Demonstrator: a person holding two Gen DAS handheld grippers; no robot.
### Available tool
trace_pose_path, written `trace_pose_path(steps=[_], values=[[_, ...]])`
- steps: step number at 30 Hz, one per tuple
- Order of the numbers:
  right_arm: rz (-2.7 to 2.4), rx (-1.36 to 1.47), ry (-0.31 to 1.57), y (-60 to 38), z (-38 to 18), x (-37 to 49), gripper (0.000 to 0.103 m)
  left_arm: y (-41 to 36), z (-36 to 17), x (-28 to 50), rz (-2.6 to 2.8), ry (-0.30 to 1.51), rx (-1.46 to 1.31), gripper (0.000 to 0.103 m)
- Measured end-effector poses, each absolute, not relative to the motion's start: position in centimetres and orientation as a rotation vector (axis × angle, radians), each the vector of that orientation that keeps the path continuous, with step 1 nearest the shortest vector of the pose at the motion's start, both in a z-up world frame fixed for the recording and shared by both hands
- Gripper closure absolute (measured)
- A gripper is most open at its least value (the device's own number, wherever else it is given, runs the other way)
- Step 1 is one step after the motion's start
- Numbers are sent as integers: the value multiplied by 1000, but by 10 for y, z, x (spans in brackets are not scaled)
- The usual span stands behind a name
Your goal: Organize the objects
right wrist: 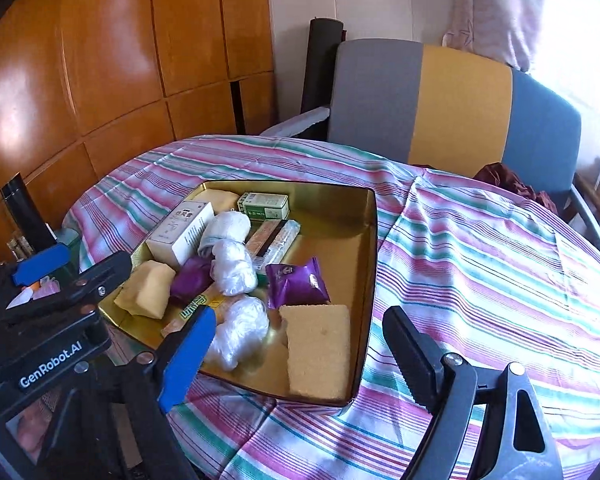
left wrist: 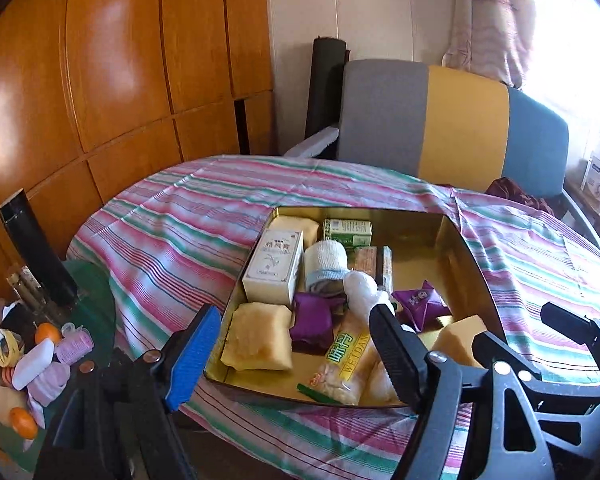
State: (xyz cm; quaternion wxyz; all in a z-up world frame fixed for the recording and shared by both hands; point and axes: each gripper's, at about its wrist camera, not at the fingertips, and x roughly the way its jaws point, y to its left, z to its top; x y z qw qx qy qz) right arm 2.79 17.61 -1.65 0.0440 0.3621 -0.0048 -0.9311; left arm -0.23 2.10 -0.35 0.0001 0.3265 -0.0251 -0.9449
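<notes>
both the left tongs (left wrist: 296, 346) and right tongs (right wrist: 296, 350) hang spread and empty just before the gold tin (right wrist: 370, 240) of snacks on the striped counter (right wrist: 480, 260).

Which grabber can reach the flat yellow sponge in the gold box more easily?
Likely the right gripper: open and empty, it points at the flat sponge in the gold box's near corner.

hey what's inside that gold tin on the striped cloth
Inside the gold tin: a white box, green box, rolled bandage, purple packet, sponge cake slabs, plastic-wrapped bundles and a snack bag. Whatever lies beneath the pile is covered.
</notes>
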Motion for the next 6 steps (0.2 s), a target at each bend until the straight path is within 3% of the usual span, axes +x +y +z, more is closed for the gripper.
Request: trace_pose_path(steps=[6], values=[[-2841, 1125, 13, 172, -20, 24, 17, 20, -3, -1, -2978, -81, 1017, 33]])
